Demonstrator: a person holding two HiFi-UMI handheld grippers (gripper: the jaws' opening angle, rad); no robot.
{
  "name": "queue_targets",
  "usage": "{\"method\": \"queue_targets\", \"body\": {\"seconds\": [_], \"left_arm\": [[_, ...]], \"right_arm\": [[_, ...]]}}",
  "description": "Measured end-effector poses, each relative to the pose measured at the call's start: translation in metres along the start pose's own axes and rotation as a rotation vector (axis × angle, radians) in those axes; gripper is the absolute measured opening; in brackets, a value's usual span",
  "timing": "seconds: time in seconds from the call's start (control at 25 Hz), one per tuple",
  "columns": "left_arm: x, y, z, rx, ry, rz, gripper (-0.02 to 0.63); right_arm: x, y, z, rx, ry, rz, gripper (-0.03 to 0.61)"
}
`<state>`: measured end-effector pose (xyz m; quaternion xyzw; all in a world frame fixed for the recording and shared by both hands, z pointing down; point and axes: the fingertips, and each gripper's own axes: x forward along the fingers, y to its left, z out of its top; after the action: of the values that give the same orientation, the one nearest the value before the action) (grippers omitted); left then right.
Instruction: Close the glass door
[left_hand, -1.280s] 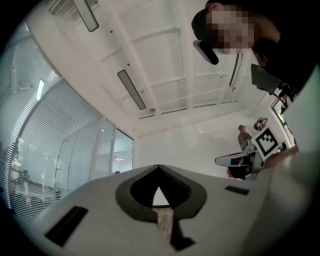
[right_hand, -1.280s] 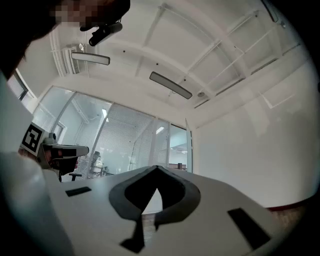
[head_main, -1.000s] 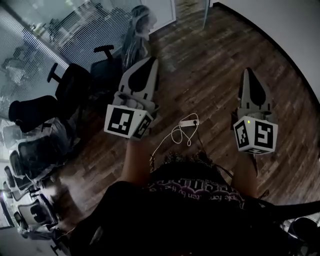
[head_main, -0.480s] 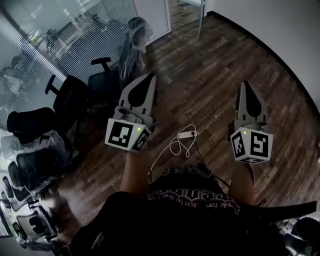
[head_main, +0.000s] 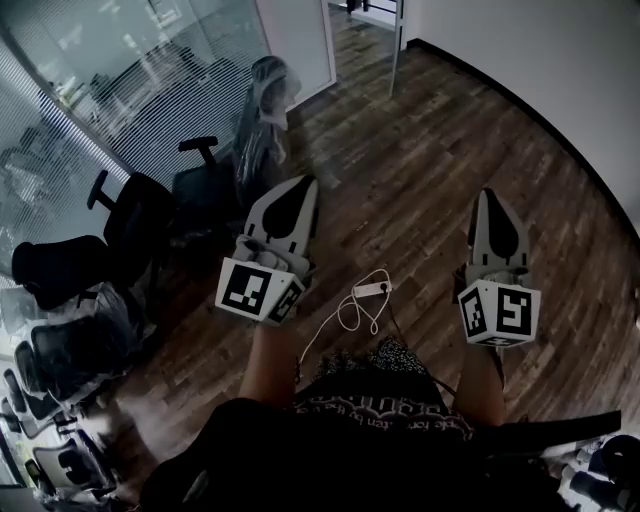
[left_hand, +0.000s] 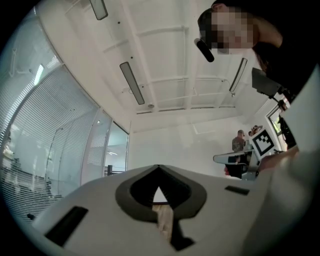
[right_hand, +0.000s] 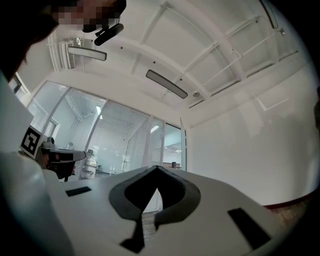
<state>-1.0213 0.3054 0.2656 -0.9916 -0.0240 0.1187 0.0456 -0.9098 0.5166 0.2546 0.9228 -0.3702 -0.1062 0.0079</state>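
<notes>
Left gripper (head_main: 303, 186) and right gripper (head_main: 488, 196), both clenched tip to tip and empty, are held side by side above the wood floor (head_main: 430, 140). The glass door (head_main: 397, 48) stands open (seen edge-on from the head view), well ahead of both. A white power strip (head_main: 370, 290) lies between the grippers.

My head camera looks steeply down from well short of the glass door (head_main: 398, 40), which sits at its top edge. Cameras on the left gripper (head_main: 303, 185) and right gripper (head_main: 487, 195) face toward that door from afar, tilted slightly up. All three views share the glass partition (head_main: 150, 60) beside the door.
</notes>
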Motion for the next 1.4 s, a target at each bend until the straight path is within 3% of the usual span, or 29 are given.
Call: {"method": "queue_targets", "body": {"seconds": [0.16,0.4,0.64,0.96,1.2,1.4], "left_arm": [[0.026,-0.008,0.002,-0.001,-0.043,-0.034,0.002],[0.071,-0.004,-0.03,0.004,0.013,-0.018,0.002],[0.159,0.011,-0.05,-0.011,0.005,0.024,0.002],[0.299,0.025,-0.072,0.034,-0.016,0.065,0.002],[0.357,0.042,-0.098,0.019,0.013,0.102,0.002],[0.399,0.082,-0.126,-0.027,0.024,0.12,0.002]], "right_arm": [[0.015,-0.008,0.001,-0.005,-0.019,0.015,0.003],[0.059,-0.035,-0.024,0.02,-0.013,0.066,0.006],[0.142,-0.09,-0.057,0.049,-0.015,0.113,0.046],[0.253,-0.166,-0.072,0.026,-0.02,0.186,0.057],[0.314,-0.211,-0.097,0.033,-0.004,0.192,0.058],[0.366,-0.223,-0.122,0.046,0.02,0.174,0.058]]}}
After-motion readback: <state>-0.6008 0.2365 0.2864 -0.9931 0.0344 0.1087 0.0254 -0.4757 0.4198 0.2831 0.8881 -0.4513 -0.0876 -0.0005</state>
